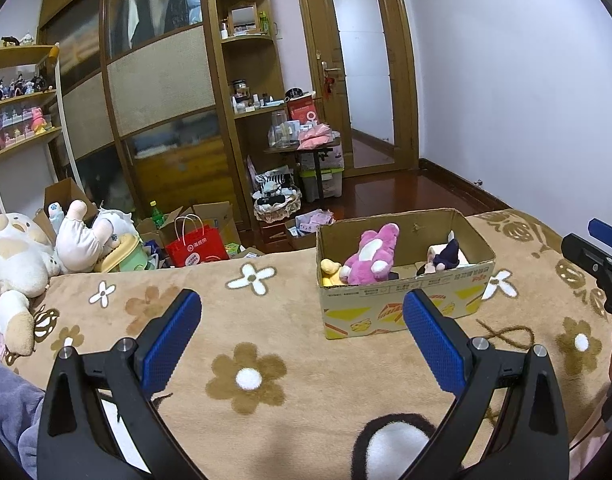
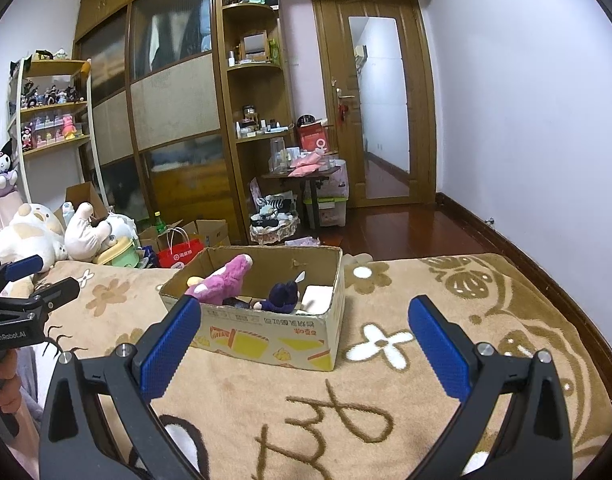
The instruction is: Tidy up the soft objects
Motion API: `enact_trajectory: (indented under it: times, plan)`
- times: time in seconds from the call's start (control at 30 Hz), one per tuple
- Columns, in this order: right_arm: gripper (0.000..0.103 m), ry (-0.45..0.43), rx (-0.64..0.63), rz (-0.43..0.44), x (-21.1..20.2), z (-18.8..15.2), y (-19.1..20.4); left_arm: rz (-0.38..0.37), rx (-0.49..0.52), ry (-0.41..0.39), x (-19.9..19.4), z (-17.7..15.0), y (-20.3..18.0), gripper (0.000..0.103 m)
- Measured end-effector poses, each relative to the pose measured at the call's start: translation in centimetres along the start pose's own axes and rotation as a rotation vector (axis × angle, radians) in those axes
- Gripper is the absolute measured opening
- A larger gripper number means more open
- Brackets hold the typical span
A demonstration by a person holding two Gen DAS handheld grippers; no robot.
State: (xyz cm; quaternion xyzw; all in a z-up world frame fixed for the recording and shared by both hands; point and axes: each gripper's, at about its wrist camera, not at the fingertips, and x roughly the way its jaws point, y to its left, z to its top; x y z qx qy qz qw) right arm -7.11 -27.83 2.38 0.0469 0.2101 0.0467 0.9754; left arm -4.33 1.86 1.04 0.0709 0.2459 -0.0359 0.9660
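Spread across the bed, a tan blanket [image 1: 265, 320] patterned with brown and white flowers, carrying everything near at hand. Behind, against the far wall, a tall wooden wardrobe [image 1: 157, 92] with sliding panels, and to its right a wooden door [image 1: 362, 68] with a long glass pane. At the bed's left end, a big white-and-tan plush [image 1: 13, 256] slumped on its side, another white plush [image 1: 81, 236] upturned just beside it. On the blanket, toward the right in the left wrist view, an open cardboard box [image 1: 402, 304] with yellow print on its side. Inside the box, a pink plush [image 1: 372, 256] leaning toward the left part, a yellow plush [image 1: 330, 270] touching it at the left wall, and a small dark purple plush [image 1: 446, 258] in the right part, apart from the pink one. On the floor past the bed edge, a red paper bag [image 1: 195, 246] with white handles among open cartons. Low in the left wrist view, left tongs [image 1: 301, 320] wide apart, blue pads facing inward, holding nothing, hovering over bare blanket short of the box. Right tongs [image 2: 303, 326] likewise spread wide and empty, the box's near corner showing between the pads. At the left edge of the right wrist view, part of a hand [image 2: 5, 368] gripping the other tool's handle.
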Motion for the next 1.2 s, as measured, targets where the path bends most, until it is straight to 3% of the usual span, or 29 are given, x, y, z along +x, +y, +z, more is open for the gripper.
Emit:
enact_trajectory:
  times: [1.2]
  plan:
    - [0.103, 0.010, -0.016, -0.005, 0.63, -0.90, -0.45, 0.003, 0.016, 0.009, -0.34, 0.21, 0.29, 0.100]
